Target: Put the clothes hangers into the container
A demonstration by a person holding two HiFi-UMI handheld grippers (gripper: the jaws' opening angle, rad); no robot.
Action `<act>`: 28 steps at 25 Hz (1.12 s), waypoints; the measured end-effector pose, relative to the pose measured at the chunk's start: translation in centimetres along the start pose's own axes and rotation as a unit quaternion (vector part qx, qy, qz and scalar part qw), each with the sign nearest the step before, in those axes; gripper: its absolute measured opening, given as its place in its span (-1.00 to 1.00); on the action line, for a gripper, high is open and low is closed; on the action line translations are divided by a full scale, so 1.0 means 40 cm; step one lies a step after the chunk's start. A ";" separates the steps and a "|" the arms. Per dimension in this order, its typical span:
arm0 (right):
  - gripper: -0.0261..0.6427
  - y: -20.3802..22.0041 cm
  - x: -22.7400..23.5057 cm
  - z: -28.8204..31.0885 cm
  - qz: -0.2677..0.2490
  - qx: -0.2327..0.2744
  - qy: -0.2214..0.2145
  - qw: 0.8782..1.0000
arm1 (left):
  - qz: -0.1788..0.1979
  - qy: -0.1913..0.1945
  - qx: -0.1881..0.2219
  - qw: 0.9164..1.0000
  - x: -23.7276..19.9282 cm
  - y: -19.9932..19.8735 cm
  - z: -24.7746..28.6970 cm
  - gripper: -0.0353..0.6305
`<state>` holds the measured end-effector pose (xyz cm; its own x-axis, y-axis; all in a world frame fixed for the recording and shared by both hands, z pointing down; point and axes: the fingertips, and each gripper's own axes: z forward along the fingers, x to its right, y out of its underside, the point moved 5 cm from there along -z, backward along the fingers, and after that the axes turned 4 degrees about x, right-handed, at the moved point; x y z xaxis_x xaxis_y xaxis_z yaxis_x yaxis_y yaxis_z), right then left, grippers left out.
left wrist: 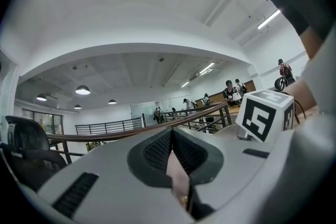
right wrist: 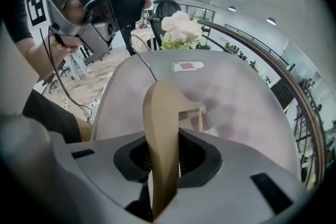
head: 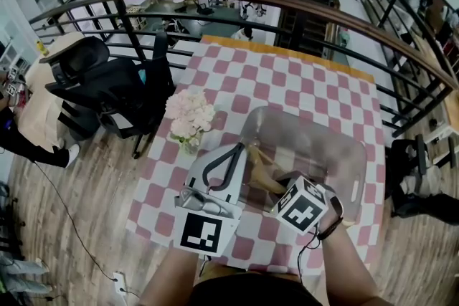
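A tan wooden clothes hanger point(right wrist: 163, 128) stands edge-on between the jaws of my right gripper point(right wrist: 164, 157), which is shut on it. Its thin metal hook point(right wrist: 143, 57) curves up toward the left. In the head view the hanger point(head: 264, 172) hangs inside the near left part of the clear plastic container point(head: 358, 154), with my right gripper point(head: 276, 188) at the container's near rim. My left gripper point(head: 231, 153) hovers just left of the container, its pads together and nothing between them. From its own view, the left gripper point(left wrist: 172, 136) points up at the ceiling.
A pink-and-white checked cloth point(head: 301, 82) covers the table. A vase of pale flowers point(head: 190, 115) stands left of the container, close to my left gripper. A black office chair point(head: 107, 79) sits beyond the table's left edge, and a curved railing point(head: 287, 0) runs behind.
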<state>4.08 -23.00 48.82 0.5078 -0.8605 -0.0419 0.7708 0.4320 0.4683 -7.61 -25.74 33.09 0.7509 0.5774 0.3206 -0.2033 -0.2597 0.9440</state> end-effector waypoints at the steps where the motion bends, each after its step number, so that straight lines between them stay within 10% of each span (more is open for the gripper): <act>1: -0.70 0.003 -0.010 0.006 -0.009 -0.009 -0.009 1.000 | 0.000 -0.001 -0.001 1.000 -0.001 0.001 -0.003 -0.87; 28: -0.64 0.018 -0.035 0.029 -0.044 -0.045 -0.034 0.997 | -0.004 -0.002 -0.008 1.000 -0.004 0.012 -0.011 -0.87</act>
<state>3.49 -21.79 50.26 0.4124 -0.9108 -0.0179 0.8437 0.3745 0.3846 -8.11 -25.63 33.52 0.7548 0.5761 0.3137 -0.2085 -0.2427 0.9474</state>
